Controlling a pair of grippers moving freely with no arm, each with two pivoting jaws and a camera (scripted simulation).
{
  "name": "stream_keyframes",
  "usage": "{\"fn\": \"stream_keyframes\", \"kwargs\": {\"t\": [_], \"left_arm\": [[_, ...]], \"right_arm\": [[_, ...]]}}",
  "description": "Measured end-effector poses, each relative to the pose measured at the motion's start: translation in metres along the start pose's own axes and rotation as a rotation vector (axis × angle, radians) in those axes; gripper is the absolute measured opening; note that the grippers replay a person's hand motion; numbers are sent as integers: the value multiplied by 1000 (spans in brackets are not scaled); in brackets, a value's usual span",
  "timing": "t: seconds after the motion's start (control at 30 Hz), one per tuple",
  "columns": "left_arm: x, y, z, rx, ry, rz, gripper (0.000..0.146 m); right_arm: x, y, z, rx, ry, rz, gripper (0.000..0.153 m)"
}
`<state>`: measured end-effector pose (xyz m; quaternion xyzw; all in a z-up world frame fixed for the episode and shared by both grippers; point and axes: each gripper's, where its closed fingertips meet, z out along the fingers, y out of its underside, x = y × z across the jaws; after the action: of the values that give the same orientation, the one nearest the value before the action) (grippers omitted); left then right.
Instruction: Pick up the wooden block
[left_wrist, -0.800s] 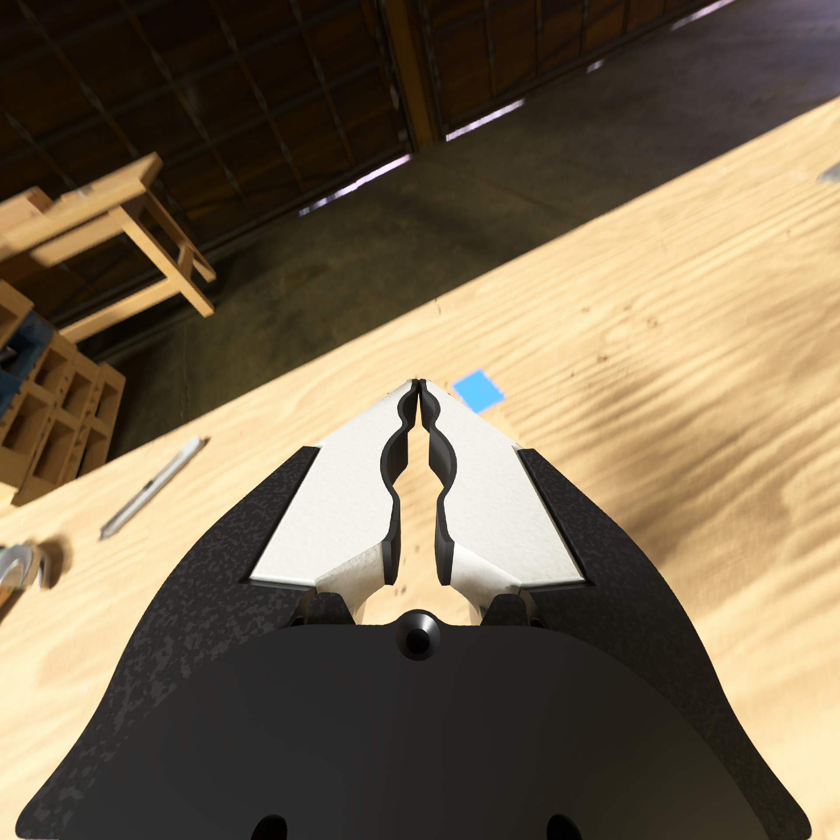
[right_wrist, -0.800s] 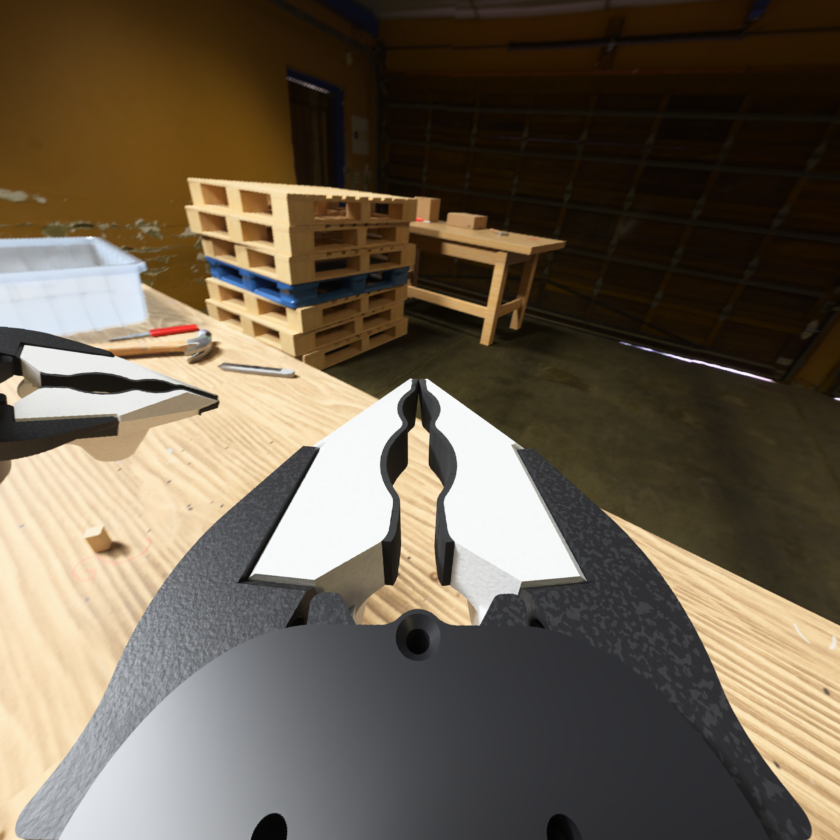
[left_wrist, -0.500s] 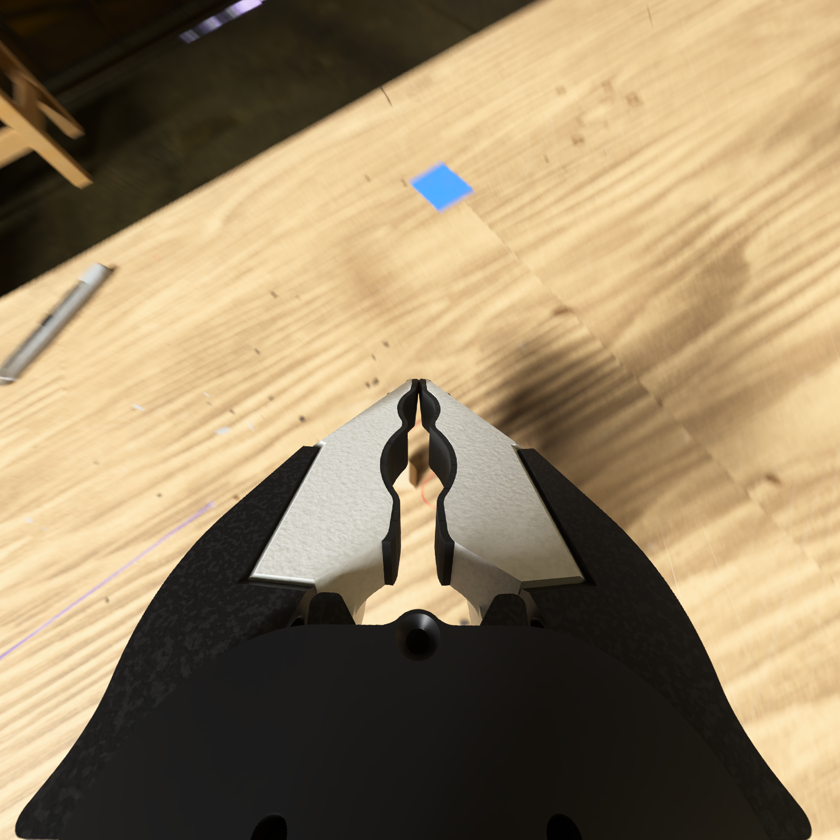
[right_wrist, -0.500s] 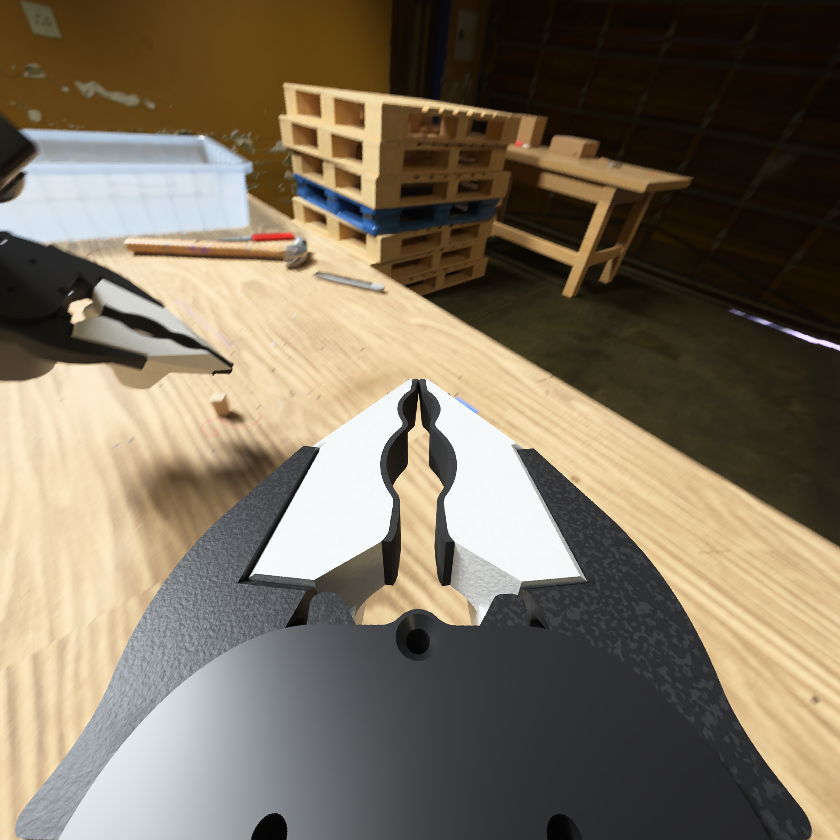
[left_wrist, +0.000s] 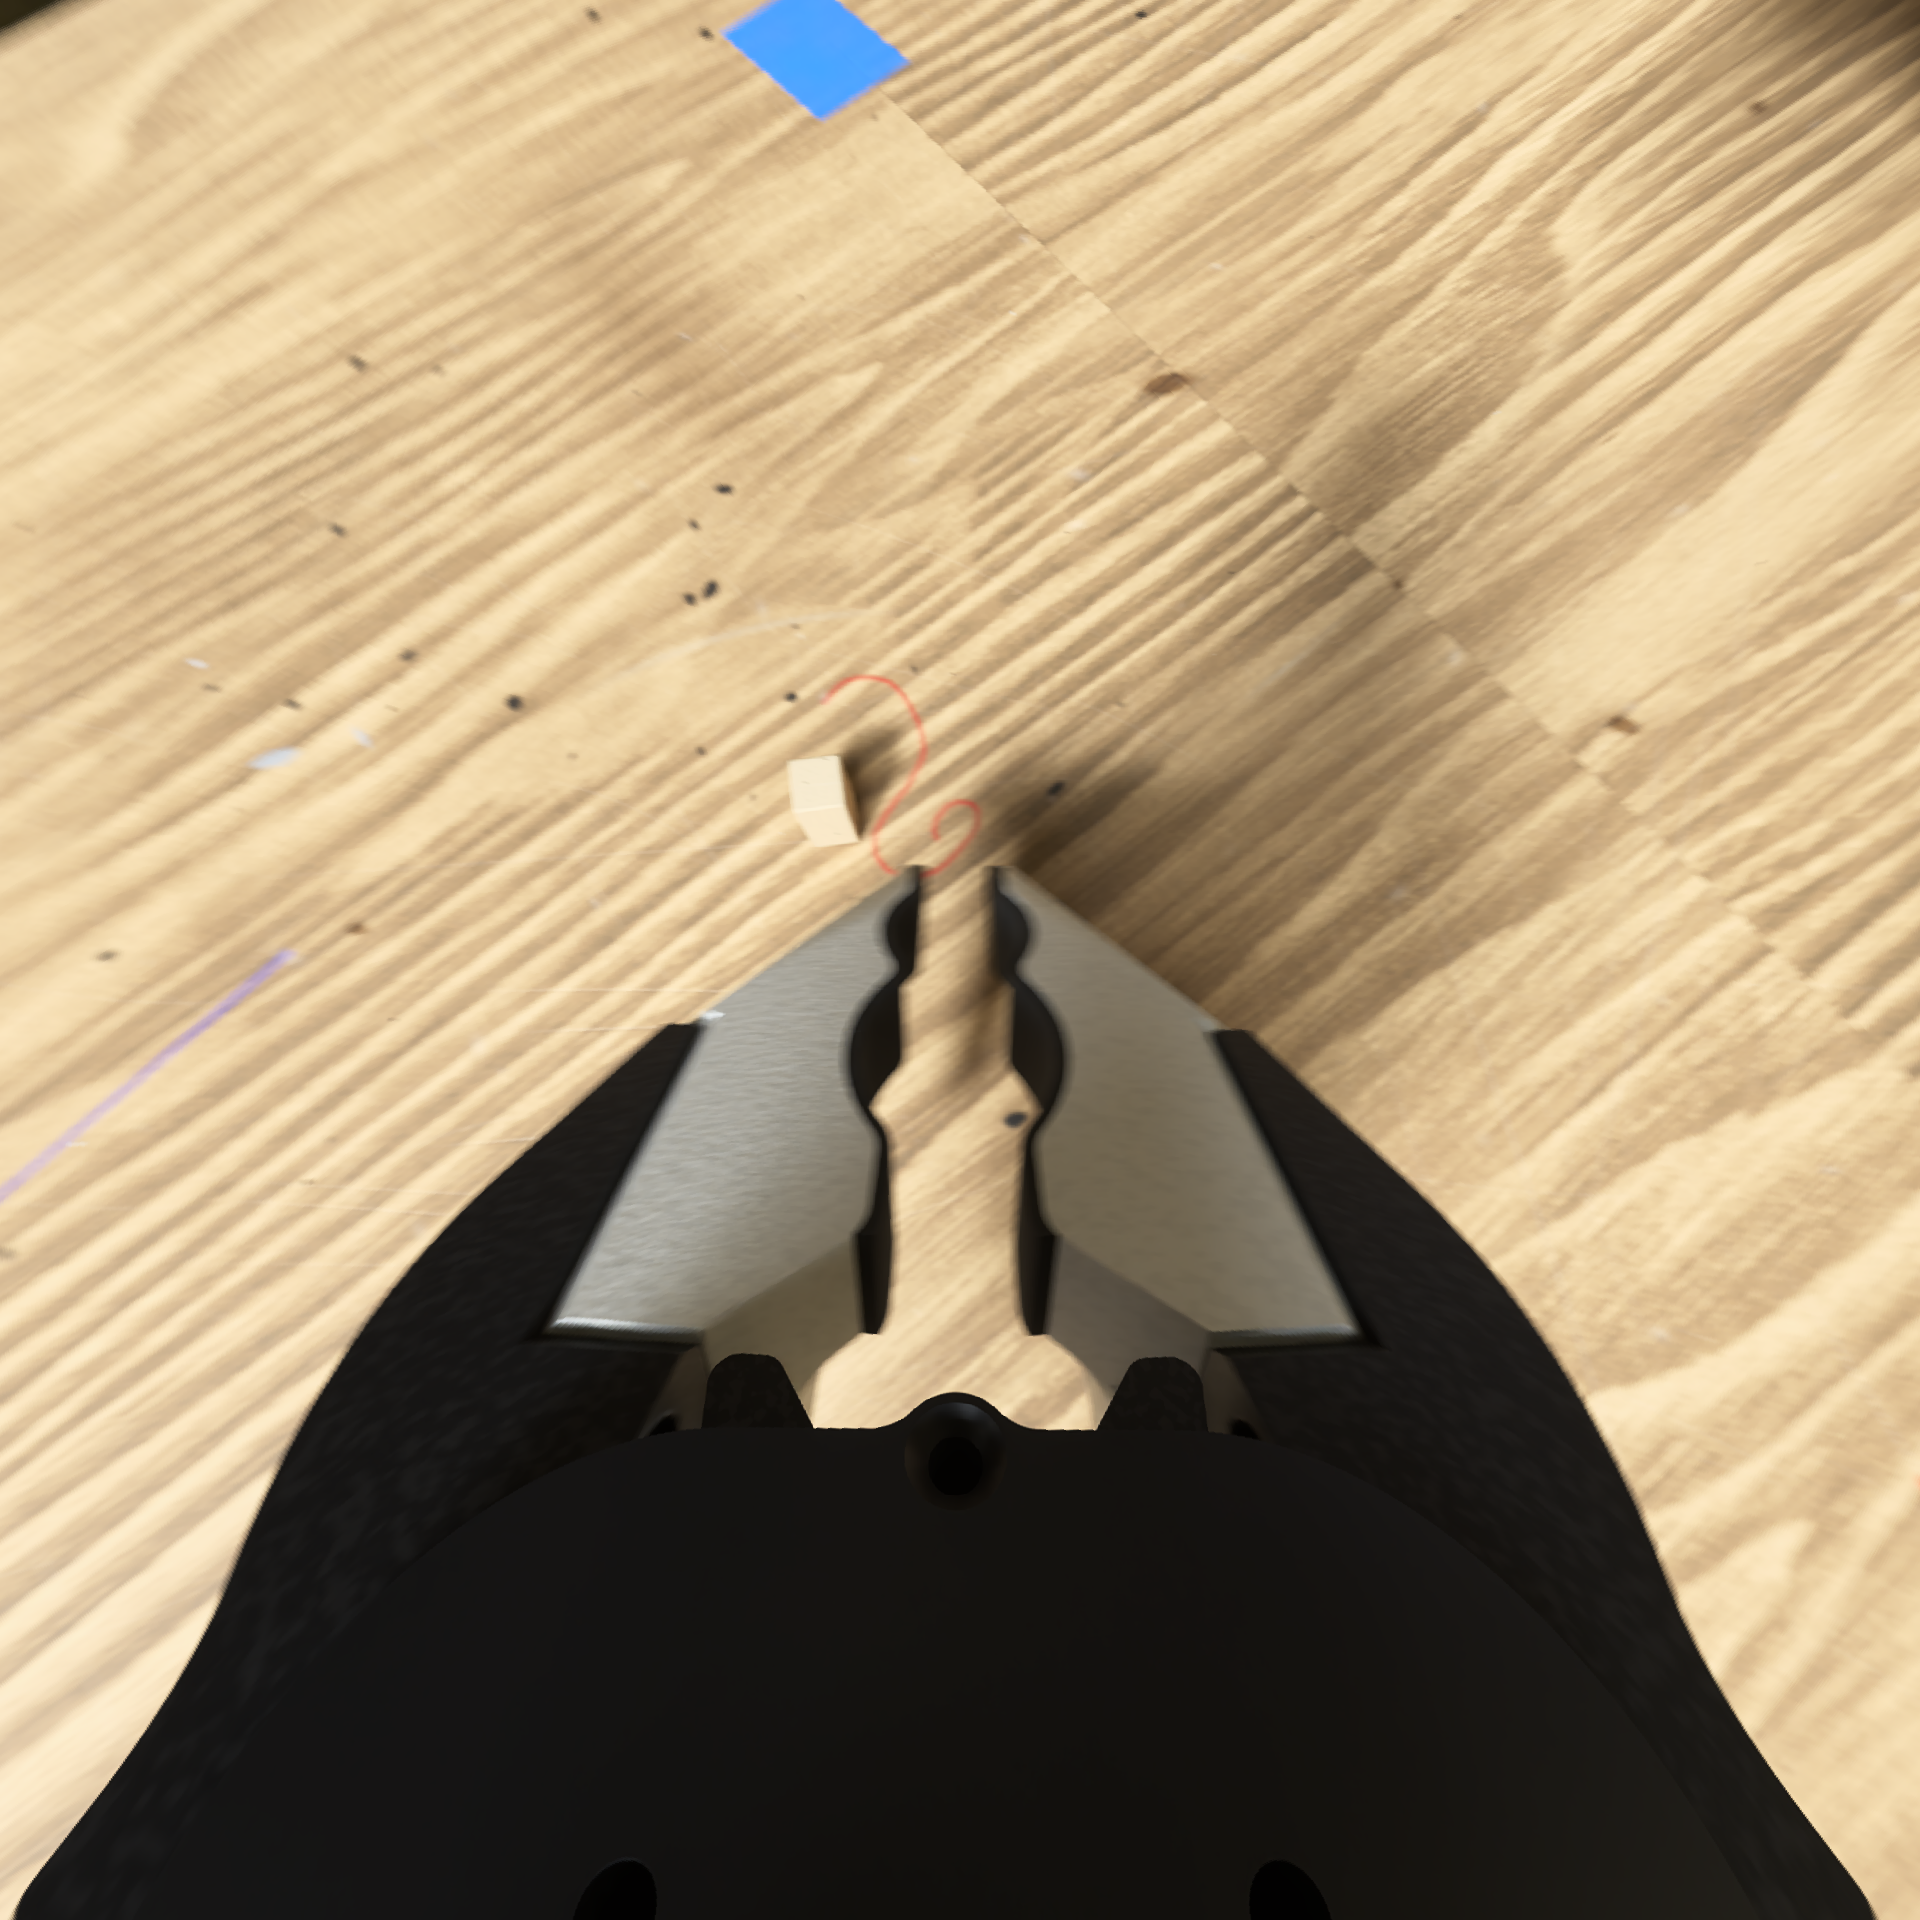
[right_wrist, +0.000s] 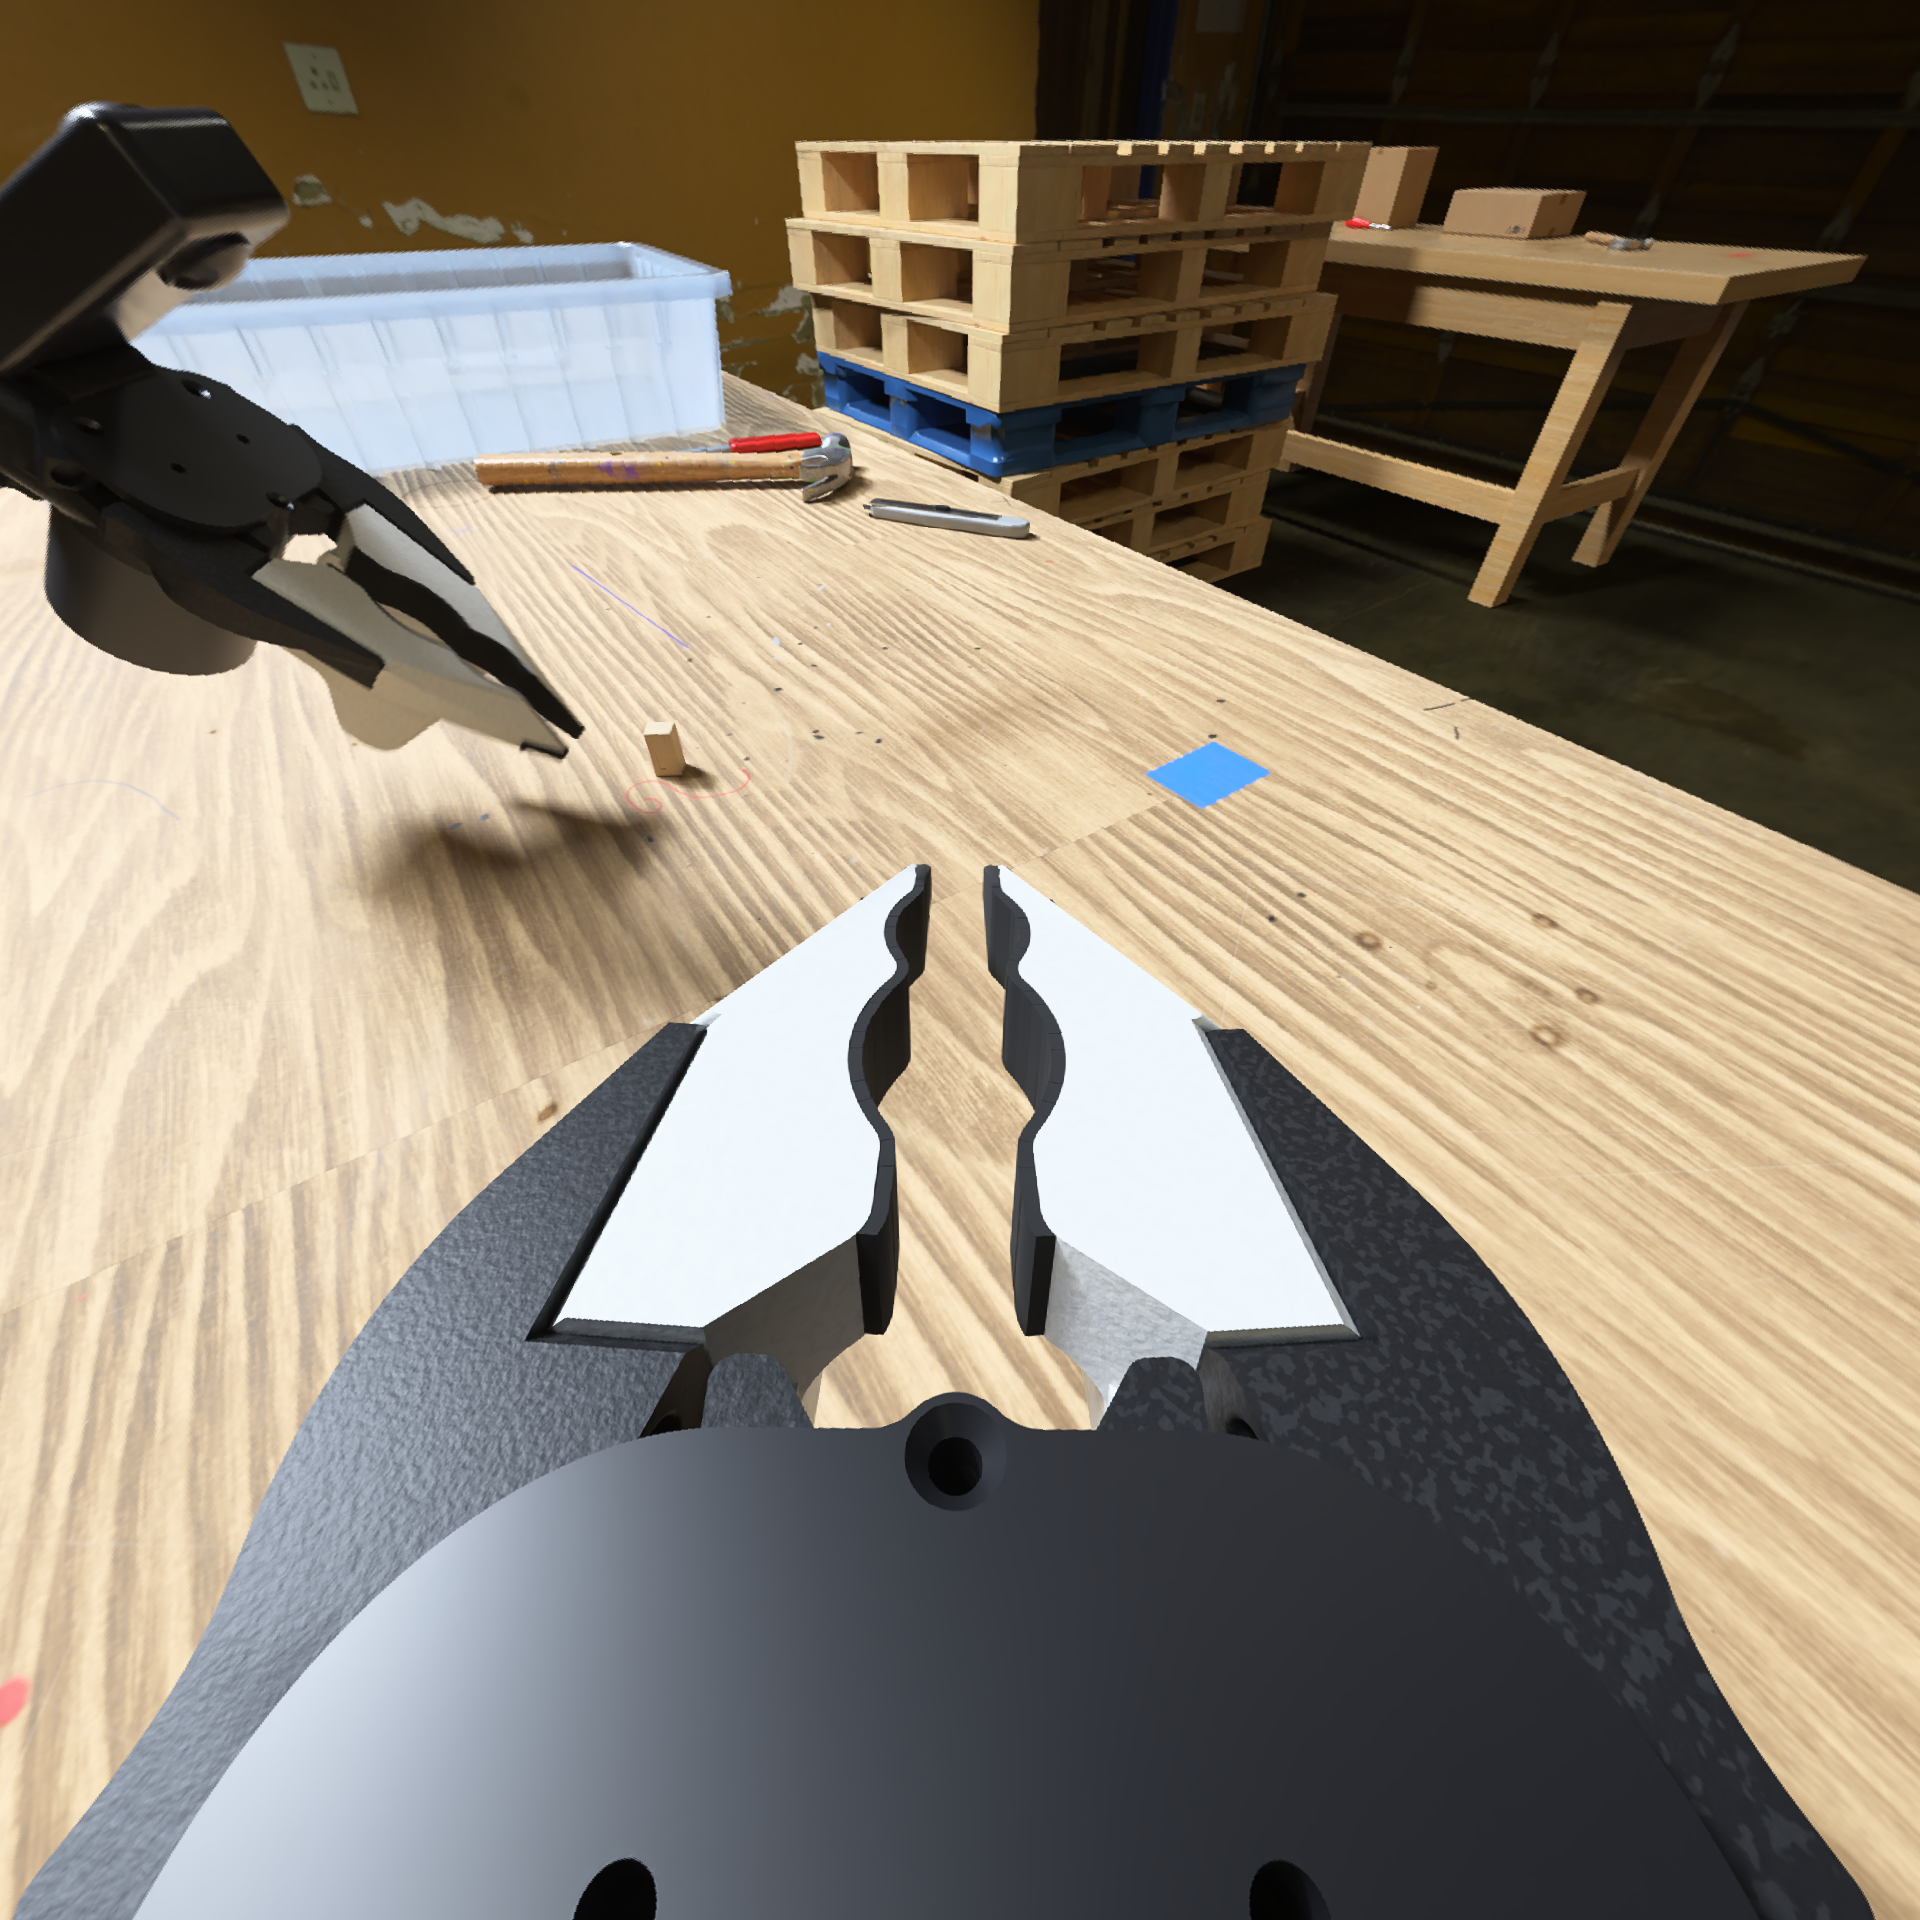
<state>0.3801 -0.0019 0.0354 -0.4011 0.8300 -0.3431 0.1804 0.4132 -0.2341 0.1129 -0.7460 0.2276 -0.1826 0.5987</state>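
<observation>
The wooden block (left_wrist: 823, 798) is a tiny pale cube lying on the plywood table (left_wrist: 416, 416). It sits just ahead and left of my left gripper (left_wrist: 956, 869), which is slightly open, empty and tilted down above the table. In the right wrist view the block (right_wrist: 665, 748) lies a short way beyond the left gripper's tip (right_wrist: 551, 740), next to a thin red scribble. My right gripper (right_wrist: 956, 871) is slightly open and empty, well short of the block and to its right.
A blue square patch (right_wrist: 1207, 774) marks the table to the right. A hammer (right_wrist: 665, 468), a utility knife (right_wrist: 945, 516) and a clear plastic bin (right_wrist: 447, 343) lie at the far end. Stacked pallets (right_wrist: 1049, 312) and a workbench (right_wrist: 1558, 301) stand beyond the table edge.
Both grippers have gone from shut to slightly open. The left gripper has tipped down and moved closer to the block. The right gripper has turned left, bringing the block and left gripper more into view.
</observation>
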Motion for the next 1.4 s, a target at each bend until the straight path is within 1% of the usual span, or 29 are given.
{"fn": "stream_keyframes", "kwargs": {"t": [0.03, 0.07, 0.1, 0.13, 0.2, 0.3, 0.5, 0.63, 0.8, 0.97, 1.13, 1.23, 1.3, 1.4], "left_arm": [[5, 1, 1, -12, 32, -27, 36], [9, 1, 3, -14, 55, -42, 54], [13, -1, 5, -2, 69, -39, 66], [18, -3, 7, 10, 82, -24, 72], [24, -7, 10, 10, 92, 9, 74], [23, -11, 14, -6, 84, 41, 70], [-4, -11, 17, -102, 10, 14, 44], [-18, -7, 21, -162, -17, -55, 40], [-25, -2, 27, -180, -16, -136, 31], [-28, -1, 31, -185, -24, -179, 26], [-31, -2, 34, -204, -41, -180, 22], [-32, -1, 34, -234, -78, -143, 16], [-30, -1, 34, -247, -75, -132, 12], [-29, -1, 34, -246, -89, -96, 10]], "right_arm": [[0, 1, 0, 4, -7, 6, 12], [-1, 1, 0, 5, -15, 11, 14], [-1, 2, 0, 2, -23, 12, 16], [-1, 3, -1, -4, -28, 9, 18], [-1, 5, -1, -16, -33, -4, 20], [-3, 10, -2, -39, -38, -25, 20], [-5, 16, -1, -64, -40, -53, 19], [-7, 20, 1, -80, -50, -57, 18], [-10, 24, 3, -93, -59, -69, 17], [-12, 24, 3, -94, -68, -57, 17], [-12, 22, 2, -91, -66, -56, 16], [-11, 23, 2, -94, -63, -61, 16], [-11, 23, 3, -98, -58, -69, 16], [-11, 24, 2, -100, -54, -79, 16]]}}
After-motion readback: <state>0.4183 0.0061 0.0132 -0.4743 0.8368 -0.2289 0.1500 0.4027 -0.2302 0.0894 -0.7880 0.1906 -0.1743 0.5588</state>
